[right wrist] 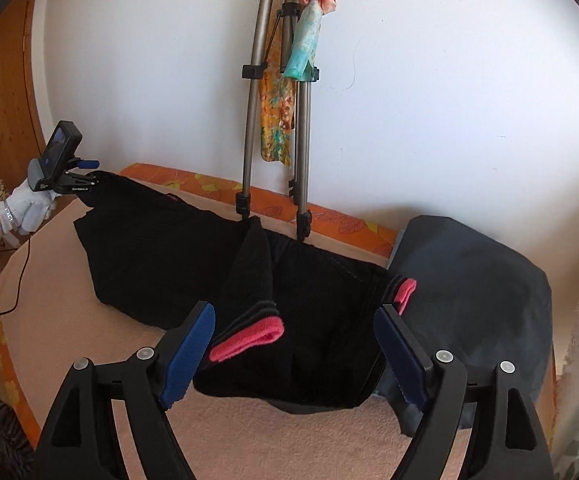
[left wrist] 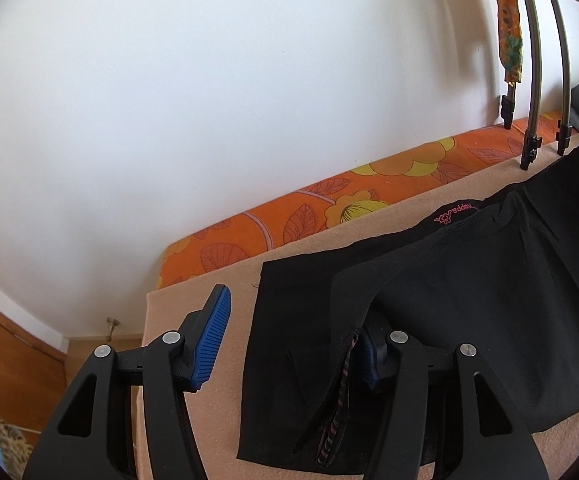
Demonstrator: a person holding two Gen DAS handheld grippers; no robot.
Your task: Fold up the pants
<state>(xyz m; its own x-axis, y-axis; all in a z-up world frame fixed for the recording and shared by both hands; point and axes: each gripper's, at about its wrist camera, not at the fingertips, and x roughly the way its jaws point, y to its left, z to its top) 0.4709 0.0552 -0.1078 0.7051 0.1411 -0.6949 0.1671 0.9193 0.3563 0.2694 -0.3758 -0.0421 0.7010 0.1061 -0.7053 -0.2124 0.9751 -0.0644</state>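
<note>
Black pants (right wrist: 177,248) are sagging soft and limp across the bed (right wrist: 249,440); left claw (left wrist: 285,344) is gaping with fabric draped over one finger, right claw (right wrist: 293,352) hovering agape near the pink-lined waistband (right wrist: 249,336), the sturdiest hold.

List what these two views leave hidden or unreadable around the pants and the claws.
- Left wrist view: the left claw has its right pad largely hidden under the black pants, so whether it bears on the cloth is unclear.
- Left wrist view: the pink logo reads upside down and small.
- Right wrist view: the blue-grey cushion runs behind the right claw; its lower edge is hidden.
- Right wrist view: the tripod top is cut off.
</note>
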